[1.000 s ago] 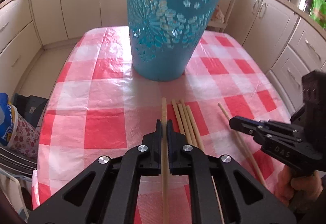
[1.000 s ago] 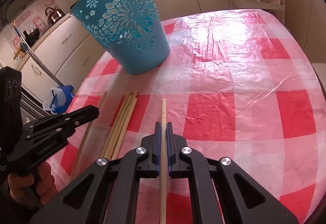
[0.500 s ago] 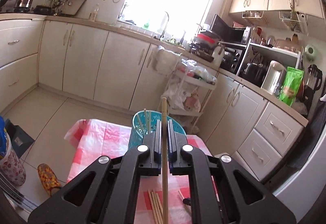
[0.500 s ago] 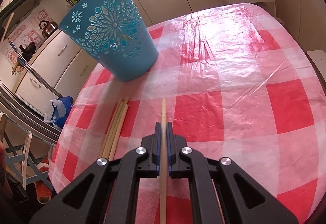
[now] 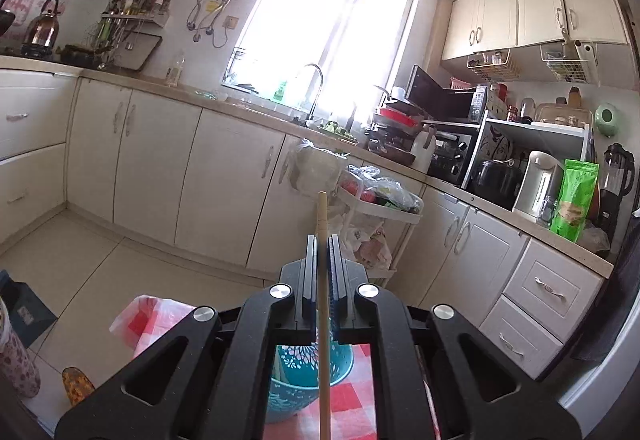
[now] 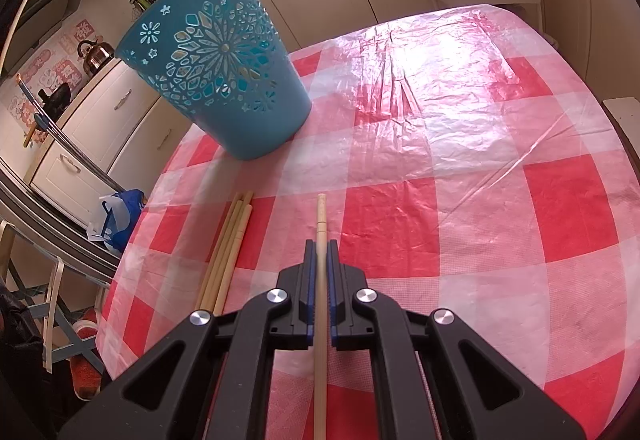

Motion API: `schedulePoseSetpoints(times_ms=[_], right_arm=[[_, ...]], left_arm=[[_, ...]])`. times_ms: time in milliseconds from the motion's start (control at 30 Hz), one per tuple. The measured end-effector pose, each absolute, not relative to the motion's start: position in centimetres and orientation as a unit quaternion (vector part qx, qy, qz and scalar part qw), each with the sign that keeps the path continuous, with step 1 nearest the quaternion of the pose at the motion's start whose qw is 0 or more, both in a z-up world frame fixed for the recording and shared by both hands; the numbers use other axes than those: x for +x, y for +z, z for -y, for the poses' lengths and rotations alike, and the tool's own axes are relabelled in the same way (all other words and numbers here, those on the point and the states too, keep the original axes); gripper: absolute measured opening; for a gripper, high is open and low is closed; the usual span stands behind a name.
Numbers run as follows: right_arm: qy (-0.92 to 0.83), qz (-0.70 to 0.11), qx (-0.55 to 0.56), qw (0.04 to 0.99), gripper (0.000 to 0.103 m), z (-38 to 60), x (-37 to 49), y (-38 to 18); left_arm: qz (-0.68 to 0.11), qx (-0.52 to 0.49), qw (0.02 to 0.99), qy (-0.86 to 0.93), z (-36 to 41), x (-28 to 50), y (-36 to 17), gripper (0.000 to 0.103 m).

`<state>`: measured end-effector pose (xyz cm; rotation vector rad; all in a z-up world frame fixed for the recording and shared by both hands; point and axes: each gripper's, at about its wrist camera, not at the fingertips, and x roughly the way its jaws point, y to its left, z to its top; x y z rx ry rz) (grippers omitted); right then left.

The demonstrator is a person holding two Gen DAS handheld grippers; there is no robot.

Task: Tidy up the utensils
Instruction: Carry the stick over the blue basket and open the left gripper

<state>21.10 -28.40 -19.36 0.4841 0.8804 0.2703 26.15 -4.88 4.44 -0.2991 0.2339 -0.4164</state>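
My left gripper (image 5: 322,240) is shut on a wooden chopstick (image 5: 323,216) and is raised high, level with the kitchen cabinets; the chopstick's lower end hangs over the blue openwork basket (image 5: 304,380) far below. My right gripper (image 6: 320,244) is shut on another wooden chopstick (image 6: 321,216), held low over the red-and-white checked tablecloth (image 6: 460,176). The blue basket (image 6: 216,68) stands on the table at the far left of the right wrist view. Three loose chopsticks (image 6: 230,244) lie on the cloth left of my right gripper.
Cream cabinets, a sink under a bright window (image 5: 320,40) and a white trolley with bags (image 5: 372,208) stand beyond the table. The table's left edge (image 6: 132,240) drops to a chair and floor clutter.
My left gripper has lifted its chopstick from table height to high above the basket and tilted up. My right gripper has moved slightly with its chopstick still held.
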Motion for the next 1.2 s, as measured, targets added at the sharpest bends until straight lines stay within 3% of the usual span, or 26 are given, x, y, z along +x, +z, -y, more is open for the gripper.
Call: schedulePoseSetpoints(times_ms=[400,1200], right_arm=[[0.138,-0.419,0.228,0.868,0.006,28.1,21.1,-19.3],[0.145,-0.407,0.246,0.868,0.006,28.5,20.8,-19.1]], left_arm=[[-0.057,-0.153,0.98,-0.113,8.2,33.4,3.5,0.005],[-0.095,-0.116,0.986,-0.078,10.4,34.9,-2.7,0.005]])
